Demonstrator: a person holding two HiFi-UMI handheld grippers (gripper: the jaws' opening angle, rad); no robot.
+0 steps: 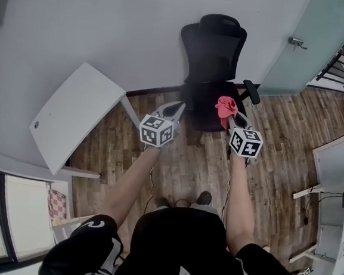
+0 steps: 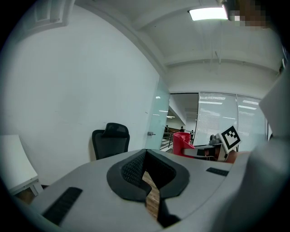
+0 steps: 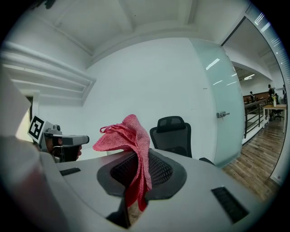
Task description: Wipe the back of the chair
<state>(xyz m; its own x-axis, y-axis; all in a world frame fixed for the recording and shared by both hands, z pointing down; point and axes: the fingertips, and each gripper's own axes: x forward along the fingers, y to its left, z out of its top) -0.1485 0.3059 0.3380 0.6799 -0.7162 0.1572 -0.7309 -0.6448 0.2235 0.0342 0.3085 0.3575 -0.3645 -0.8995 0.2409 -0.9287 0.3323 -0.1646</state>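
Head view: a black chair [image 1: 214, 54] is noted standing against the white wall [image 1: 110, 21], beyond both grippers. The left gripper [image 1: 178, 107] and right gripper [image 1: 229, 116] are held out side by side above the wooden floor [image 1: 292, 132]. A red cloth [image 1: 225, 104] is seen at the right one's tip.

Left gripper view: the jaws are found pressed together, with nothing between them.

Right gripper view: the jaws are found pinched on the cloth, which is bunched above them. The chair is observed beyond, apart from the cloth.
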